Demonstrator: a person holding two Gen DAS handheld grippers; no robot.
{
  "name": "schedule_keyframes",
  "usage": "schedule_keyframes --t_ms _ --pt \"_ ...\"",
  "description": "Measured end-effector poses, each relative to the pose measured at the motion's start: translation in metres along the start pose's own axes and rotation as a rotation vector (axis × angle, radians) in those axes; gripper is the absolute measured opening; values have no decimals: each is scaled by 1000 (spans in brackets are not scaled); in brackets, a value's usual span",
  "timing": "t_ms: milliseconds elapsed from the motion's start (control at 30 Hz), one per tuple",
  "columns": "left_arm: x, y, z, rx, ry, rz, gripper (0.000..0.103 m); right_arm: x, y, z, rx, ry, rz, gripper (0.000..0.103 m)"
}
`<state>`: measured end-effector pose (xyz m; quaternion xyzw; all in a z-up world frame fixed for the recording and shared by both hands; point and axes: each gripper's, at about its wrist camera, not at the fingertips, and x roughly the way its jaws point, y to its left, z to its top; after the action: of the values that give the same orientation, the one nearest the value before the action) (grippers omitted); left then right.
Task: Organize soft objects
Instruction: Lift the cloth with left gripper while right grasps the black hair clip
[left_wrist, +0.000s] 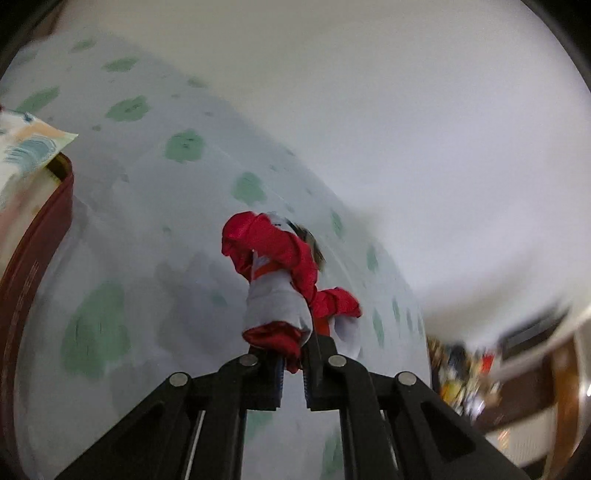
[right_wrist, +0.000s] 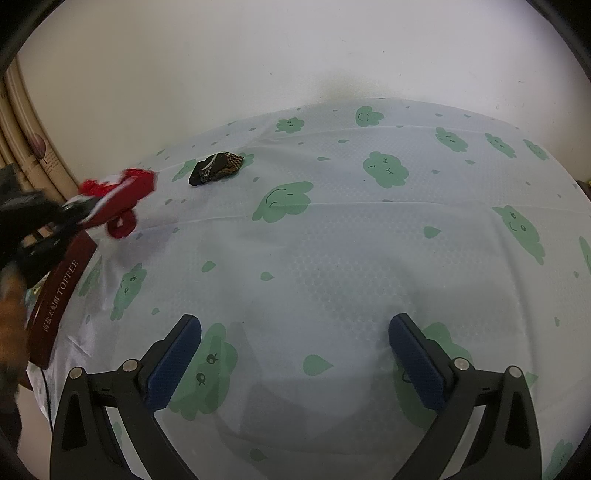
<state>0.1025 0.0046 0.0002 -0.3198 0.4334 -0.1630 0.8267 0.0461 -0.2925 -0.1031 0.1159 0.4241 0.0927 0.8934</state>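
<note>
My left gripper (left_wrist: 293, 360) is shut on a red and grey soft toy (left_wrist: 280, 280) and holds it up above the white cloth with green cloud prints (left_wrist: 147, 192). The toy also shows in the right wrist view (right_wrist: 118, 201) at the far left, held over the edge of a dark red toffee tin (right_wrist: 59, 295). My right gripper (right_wrist: 295, 354) is open and empty, low over the cloth (right_wrist: 332, 240). A small dark, patterned soft object (right_wrist: 216, 168) lies on the cloth at the back left.
The dark red tin (left_wrist: 33, 266) stands at the left edge, with a pale patterned cloth or packet (left_wrist: 26, 147) in it. A white wall (right_wrist: 258, 55) runs behind the table. Blurred clutter (left_wrist: 469, 380) lies off the right side.
</note>
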Motion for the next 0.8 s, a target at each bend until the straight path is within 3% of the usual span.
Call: schedule_keyframes --t_ms 167,367,433,533,600,700,800 --pt "-24 -27 -46 117 22 -18 7 1 1 -1 -6 3 -8 102" --pt "-64 -30 -90 165 26 -19 8 1 5 0 -20 3 -36 101" --pt "-81 -29 -101 191 8 -14 8 -2 8 7 -20 -27 22 100" --pt "-92 -20 -108 205 1 -20 8 7 34 34 -137 -50 60 95" --pt "-98 -15 -110 209 -9 -16 9 25 58 57 -269 -69 83 86" --pt "-107 -14 -111 242 -41 -10 9 64 76 88 -267 17 113 83" --pt "-111 -15 -111 275 -60 -10 9 94 91 112 -233 19 93 83"
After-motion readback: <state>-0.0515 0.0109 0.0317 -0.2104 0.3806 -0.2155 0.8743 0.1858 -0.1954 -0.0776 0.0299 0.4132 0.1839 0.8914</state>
